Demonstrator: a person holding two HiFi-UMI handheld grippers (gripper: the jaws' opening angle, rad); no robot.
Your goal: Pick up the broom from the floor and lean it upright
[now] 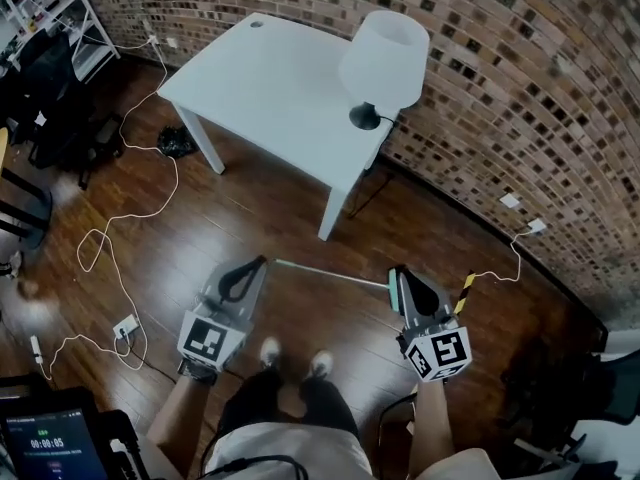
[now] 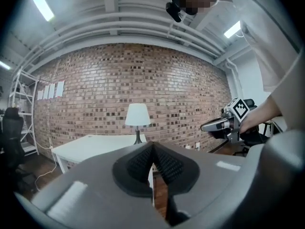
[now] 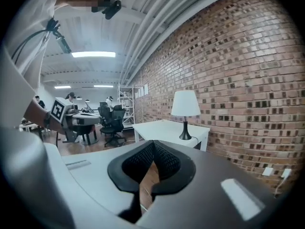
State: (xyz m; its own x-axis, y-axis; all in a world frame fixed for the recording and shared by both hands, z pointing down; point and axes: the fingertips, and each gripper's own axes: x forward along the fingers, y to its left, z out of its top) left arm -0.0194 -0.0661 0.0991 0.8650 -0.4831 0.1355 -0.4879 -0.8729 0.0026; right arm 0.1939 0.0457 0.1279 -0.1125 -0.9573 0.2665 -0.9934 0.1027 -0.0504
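Note:
The broom lies flat on the wooden floor, and I see its thin pale-green handle point(image 1: 330, 273) running left to right in front of the person's feet. My left gripper point(image 1: 260, 262) hovers over the handle's left end, and my right gripper point(image 1: 400, 269) covers its right end. In their own views, the left gripper point(image 2: 152, 152) and right gripper point(image 3: 153, 148) each have their pads meeting with nothing between them. The broom shows in neither gripper view. A short yellow-and-black striped piece point(image 1: 465, 293) sticks out just right of the right gripper.
A white table point(image 1: 270, 88) with a white lamp point(image 1: 385, 58) stands against the brick wall point(image 1: 520, 88). White cables and a power strip point(image 1: 125, 326) lie on the floor at left. Dark office chairs point(image 1: 40, 98) stand at far left, and a tablet point(image 1: 50, 443) at bottom left.

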